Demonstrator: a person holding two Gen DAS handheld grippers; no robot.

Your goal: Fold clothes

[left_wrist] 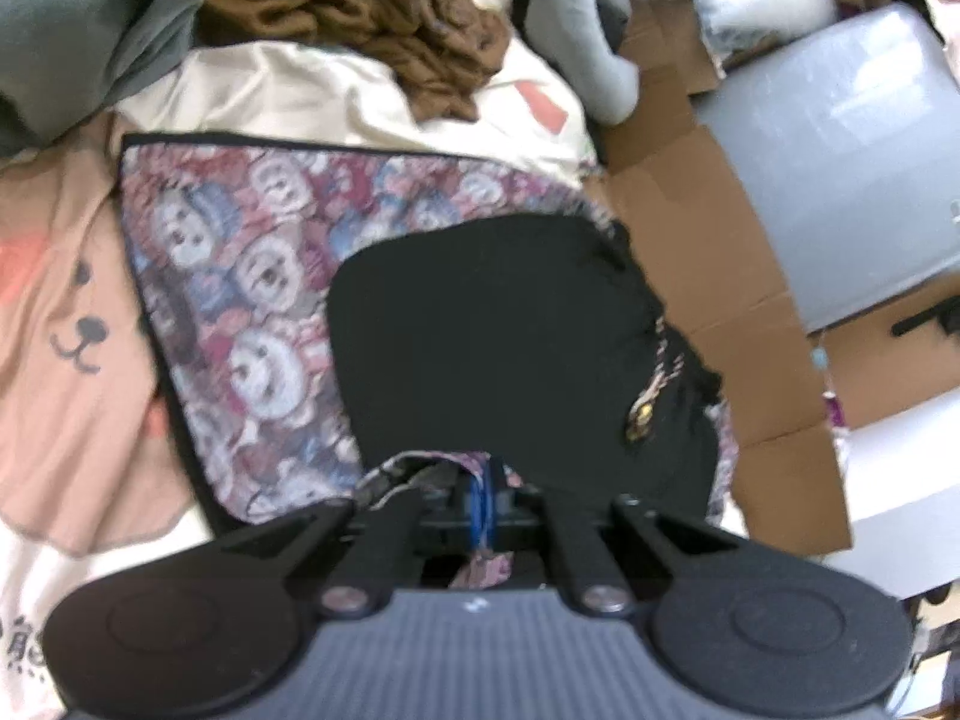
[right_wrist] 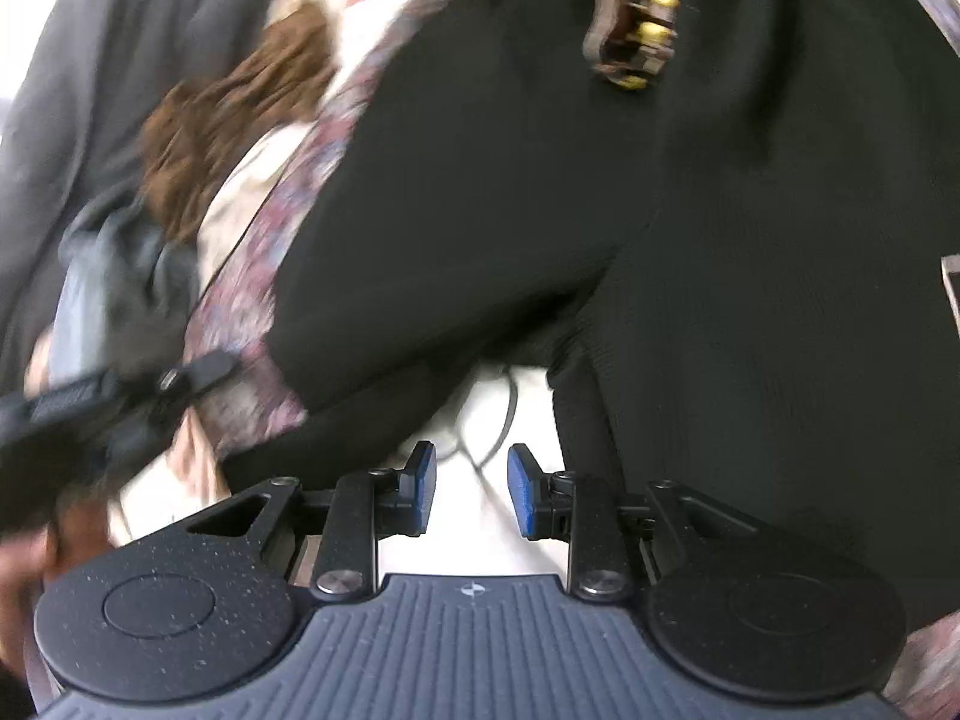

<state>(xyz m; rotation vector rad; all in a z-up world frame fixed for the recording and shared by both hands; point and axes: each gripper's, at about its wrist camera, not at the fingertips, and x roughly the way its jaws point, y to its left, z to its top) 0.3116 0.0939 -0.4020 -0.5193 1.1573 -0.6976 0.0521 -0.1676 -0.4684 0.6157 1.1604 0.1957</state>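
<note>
There are two grippers, the left gripper and the right gripper. There is one black garment, one patterned cloth, one brown cloth and one cardboard box.

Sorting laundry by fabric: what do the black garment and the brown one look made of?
Black garment: matte fabric with a fine ribbed texture, probably knit. Brown garment: soft, thin cloth, judging by its many crumpled folds; fibre can't be told.

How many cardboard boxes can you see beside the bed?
1 for certain: an open cardboard box right of the black garment. More brown cardboard farther right may be another box, partly hidden.
</note>
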